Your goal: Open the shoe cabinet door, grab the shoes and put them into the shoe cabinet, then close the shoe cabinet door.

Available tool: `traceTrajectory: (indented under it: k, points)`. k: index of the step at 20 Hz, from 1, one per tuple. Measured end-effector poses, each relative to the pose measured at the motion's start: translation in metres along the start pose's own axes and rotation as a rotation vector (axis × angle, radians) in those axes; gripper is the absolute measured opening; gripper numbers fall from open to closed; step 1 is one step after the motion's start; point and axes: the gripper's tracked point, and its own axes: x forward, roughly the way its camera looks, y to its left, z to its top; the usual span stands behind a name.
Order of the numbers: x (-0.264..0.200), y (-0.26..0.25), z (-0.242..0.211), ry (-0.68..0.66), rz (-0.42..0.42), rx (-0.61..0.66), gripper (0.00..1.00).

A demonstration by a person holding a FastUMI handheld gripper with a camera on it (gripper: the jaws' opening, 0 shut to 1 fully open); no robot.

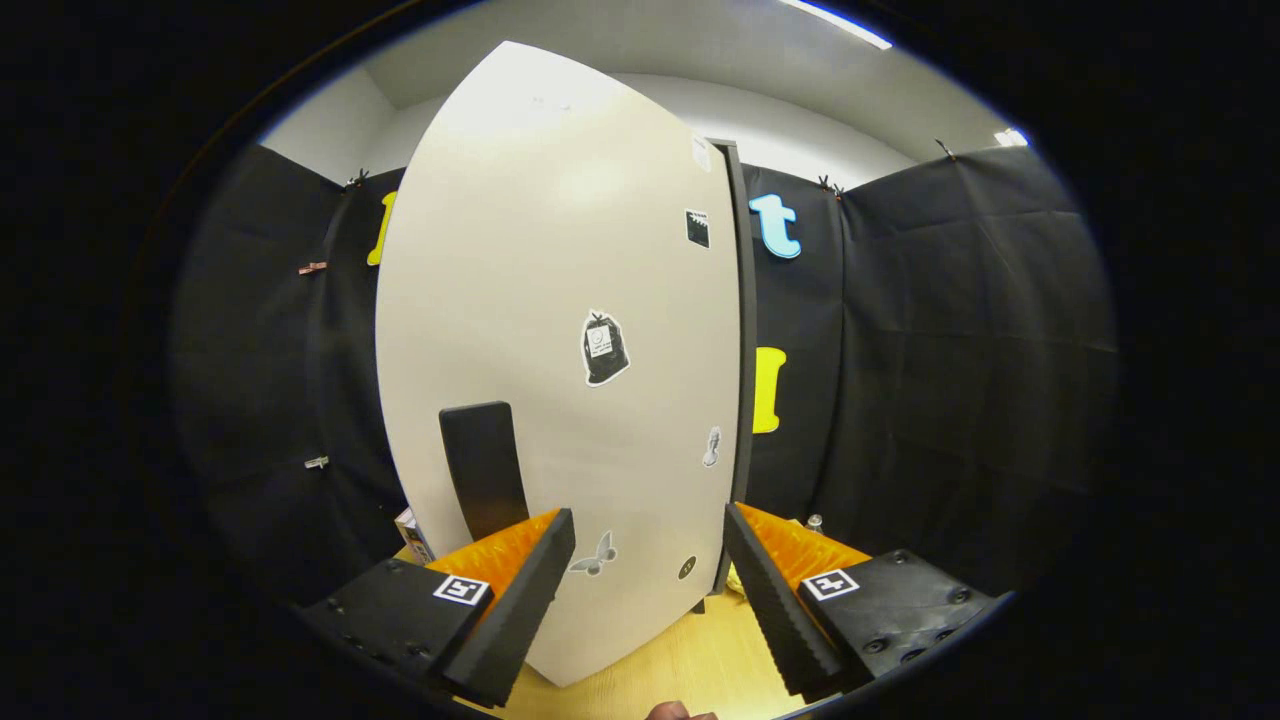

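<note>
At lower left of the frame my left finger (520, 590) sits just below the black handle (484, 468) of the shoe cabinet door (560, 330). The cream door stands upright ahead of me, filling the middle of the frame, stickers scattered over it. My gripper (648, 585) is spread open, holding nothing, the door's lower edge between its fingers over the wooden floor (690, 660).

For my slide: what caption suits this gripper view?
Open gripper faces the white cabinet door, its black handle just beyond one finger.
</note>
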Motion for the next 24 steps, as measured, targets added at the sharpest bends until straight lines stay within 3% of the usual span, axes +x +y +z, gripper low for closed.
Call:
traceTrajectory:
  k: [24]
  points:
    - [0.012,-0.002,0.009,-0.016,0.012,-0.005,0.98]
